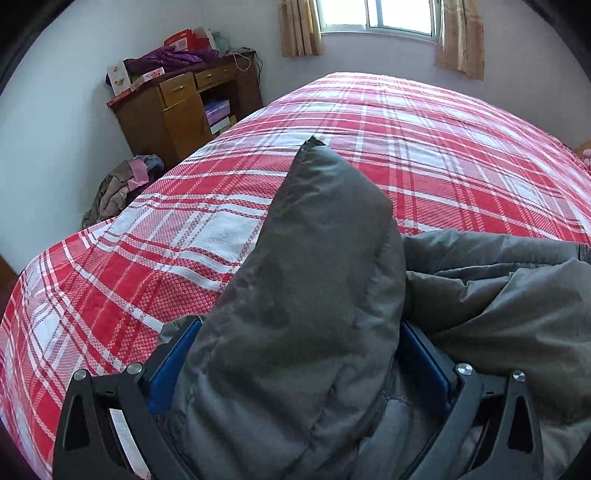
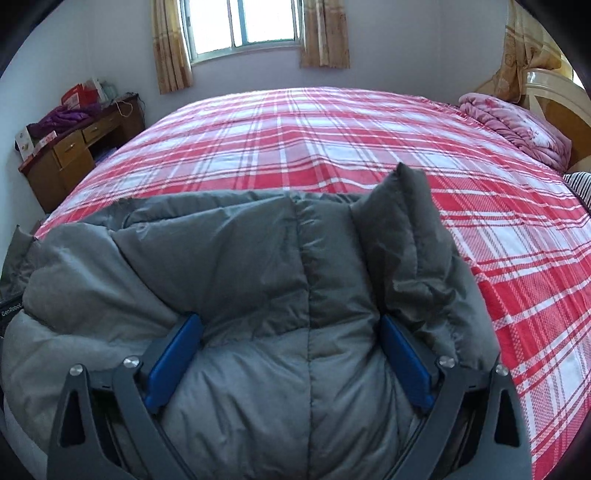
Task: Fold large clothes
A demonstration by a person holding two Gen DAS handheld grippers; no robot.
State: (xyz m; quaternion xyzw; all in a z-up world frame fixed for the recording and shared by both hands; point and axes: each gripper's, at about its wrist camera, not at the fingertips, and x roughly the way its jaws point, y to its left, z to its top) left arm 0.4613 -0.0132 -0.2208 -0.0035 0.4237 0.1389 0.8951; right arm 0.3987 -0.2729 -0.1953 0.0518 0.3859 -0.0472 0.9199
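left gripper (image 1: 299,354) spread wide, padded grey jacket (image 1: 314,295) bunched between its pads | right gripper (image 2: 291,354) also spread, jacket bulging in the gap | jacket sits low in frame on the red plaid bed (image 2: 295,140) | wooden desk (image 1: 177,107) upper left

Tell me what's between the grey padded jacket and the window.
Only bare red plaid bedspread lies between the grey jacket and window; the right wrist view shows it.

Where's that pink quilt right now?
The pink quilt shows only in the right wrist view, bunched at the far right end of the plaid bed, against the cream headboard.
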